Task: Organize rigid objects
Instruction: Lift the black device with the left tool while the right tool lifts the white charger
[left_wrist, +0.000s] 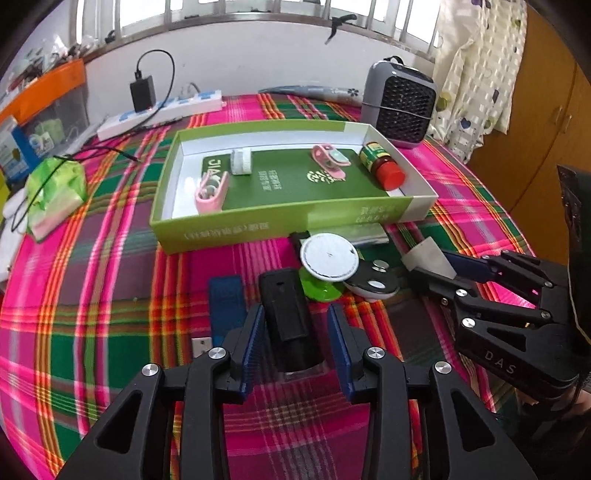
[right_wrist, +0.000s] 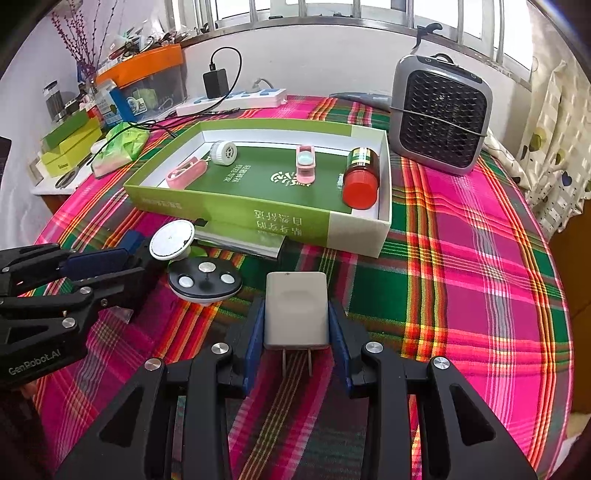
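Note:
A green box tray (left_wrist: 258, 227) (right_wrist: 236, 218) on the plaid cloth holds two pink clips (left_wrist: 211, 190) (right_wrist: 306, 164), a white roll (left_wrist: 242, 159) (right_wrist: 223, 152) and a red-capped bottle (left_wrist: 382, 166) (right_wrist: 360, 179). My left gripper (left_wrist: 297, 339) is open around a black rectangular device (left_wrist: 286, 314), with a gap on the right side. My right gripper (right_wrist: 295, 332) is shut on a white plug adapter (right_wrist: 295, 308), prongs toward the camera. In front of the tray lie a white disc (left_wrist: 328, 254) (right_wrist: 173, 240) and a black holder with silver dots (left_wrist: 373, 282) (right_wrist: 205, 282).
A grey fan heater (left_wrist: 400, 105) (right_wrist: 441, 116) stands behind the tray's right end. A power strip with a black charger (left_wrist: 159, 110) (right_wrist: 232, 98) lies at the back. A green tissue pack (left_wrist: 55, 192) (right_wrist: 120, 146) sits left. A blue strap (left_wrist: 225, 302) lies beside the black device.

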